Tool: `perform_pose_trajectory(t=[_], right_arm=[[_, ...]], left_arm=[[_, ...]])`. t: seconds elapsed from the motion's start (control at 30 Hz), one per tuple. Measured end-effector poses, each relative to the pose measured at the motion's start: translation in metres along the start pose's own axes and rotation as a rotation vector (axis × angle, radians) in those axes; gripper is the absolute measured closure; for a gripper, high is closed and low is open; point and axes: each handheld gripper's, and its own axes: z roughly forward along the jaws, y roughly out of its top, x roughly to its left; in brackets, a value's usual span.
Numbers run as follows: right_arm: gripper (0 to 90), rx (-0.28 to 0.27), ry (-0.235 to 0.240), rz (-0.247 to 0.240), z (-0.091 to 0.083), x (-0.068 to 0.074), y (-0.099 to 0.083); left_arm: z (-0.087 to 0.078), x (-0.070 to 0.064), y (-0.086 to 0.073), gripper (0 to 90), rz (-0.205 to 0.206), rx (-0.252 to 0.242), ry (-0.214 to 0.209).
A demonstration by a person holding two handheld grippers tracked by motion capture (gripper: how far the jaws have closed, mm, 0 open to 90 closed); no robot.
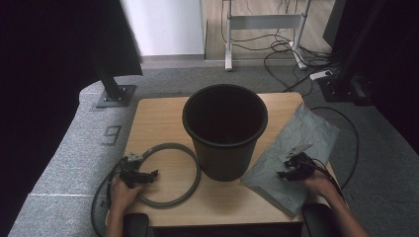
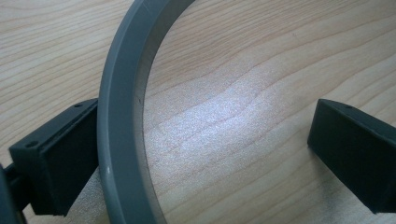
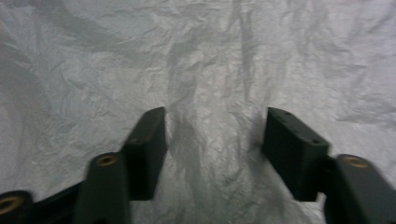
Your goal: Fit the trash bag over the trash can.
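A black waste bin [image 1: 225, 131] stands upright in the middle of the wooden table [image 1: 158, 116]. A grey plastic ring [image 1: 194, 170] lies flat to its left. My left gripper [image 1: 150, 174] is down at the ring's near-left arc. In the left gripper view it is [image 2: 205, 154] open wide, and the ring [image 2: 119, 116] runs between the jaws, right against the left one. A crinkled grey bag [image 1: 301, 140] lies right of the bin. My right gripper [image 1: 284, 174] rests on it. It is [image 3: 215, 140] open, with a raised fold of the bag [image 3: 201, 70] between the jaws.
The bin stands between the two grippers and rises well above them. The bag hangs a little over the table's right and front edges. Beyond the table are grey carpet, a stand base [image 1: 114, 95] at the far left and cables [image 1: 296, 54] at the far right.
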Motion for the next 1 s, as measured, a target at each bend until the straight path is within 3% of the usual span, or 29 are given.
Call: perform_pose_trajectory(t=[0.07, 0.1, 0.23, 0.27, 0.3, 0.5, 0.63, 1.0], right_arm=[[51.4, 0.005, -0.003, 0.007, -0.001, -0.001, 0.000], [60.3, 0.019, -0.009, 0.017, -0.003, -0.002, 0.001], [79.2, 0.056, -0.007, 0.020, -0.004, -0.002, 0.004], [79.2, 0.056, -0.007, 0.020, -0.004, -0.002, 0.004], [86.5, 0.066, 0.007, 0.027, -0.004, -0.001, 0.005], [88.1, 0.069, 0.020, 0.078, -0.005, -0.002, 0.005], [88.1, 0.076, 0.035, 0.078, -0.006, -0.002, 0.005], [87.8, 0.077, -0.020, 0.116, -0.032, -0.020, 0.026]], left_arm=[[0.000, 0.000, 0.000, 0.0, 0.000, 0.000, 0.000], [0.000, 0.000, 0.000, 0.0, 0.000, 0.000, 0.000], [0.000, 0.000, 0.000, 0.0, 0.000, 0.000, 0.000], [0.000, 0.000, 0.000, 0.0, 0.000, 0.000, 0.000], [0.000, 0.000, 0.000, 0.0, 0.000, 0.000, 0.000], [0.000, 0.000, 0.000, 0.0, 0.000, 0.000, 0.000], [0.000, 0.000, 0.000, 0.0, 0.000, 0.000, 0.000], [0.000, 0.000, 0.000, 0.0, -0.002, 0.000, 0.002]])
